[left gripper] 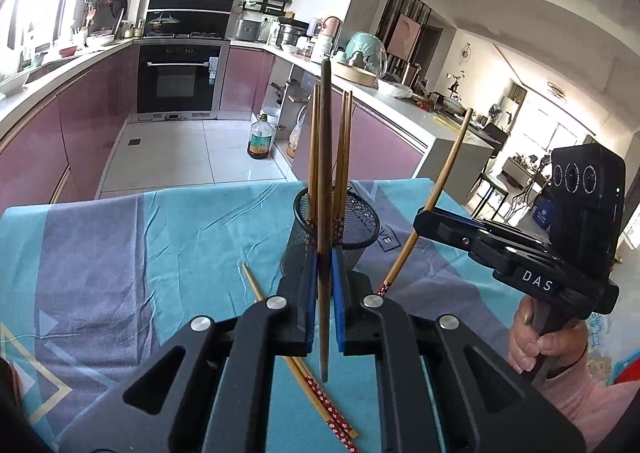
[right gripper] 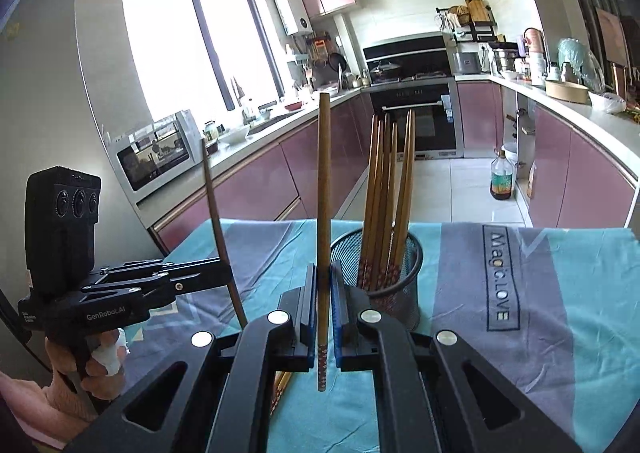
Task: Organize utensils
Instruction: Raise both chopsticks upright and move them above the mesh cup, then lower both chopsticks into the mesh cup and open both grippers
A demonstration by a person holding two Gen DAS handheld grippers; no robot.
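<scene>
A black mesh holder (left gripper: pixel 340 229) stands on the table with several wooden chopsticks (left gripper: pixel 342 149) upright in it; it also shows in the right wrist view (right gripper: pixel 384 265). My left gripper (left gripper: pixel 325 257) is shut on a dark wooden chopstick (left gripper: pixel 325 173), held upright just before the holder. My right gripper (right gripper: pixel 323 281) is shut on a brown chopstick (right gripper: pixel 323 193) with a red patterned tip, upright and left of the holder. The right gripper also shows in the left wrist view (left gripper: pixel 430 219), and the left gripper in the right wrist view (right gripper: pixel 228 273). Two loose chopsticks (left gripper: pixel 316 389) lie on the cloth.
A teal and grey tablecloth (left gripper: pixel 140 253) covers the table. Its far edge drops to the kitchen floor, where an oil bottle (left gripper: pixel 260 137) stands. Purple cabinets and an oven (left gripper: pixel 178 81) lie beyond. A hand (left gripper: pixel 536 341) holds the right gripper's grip.
</scene>
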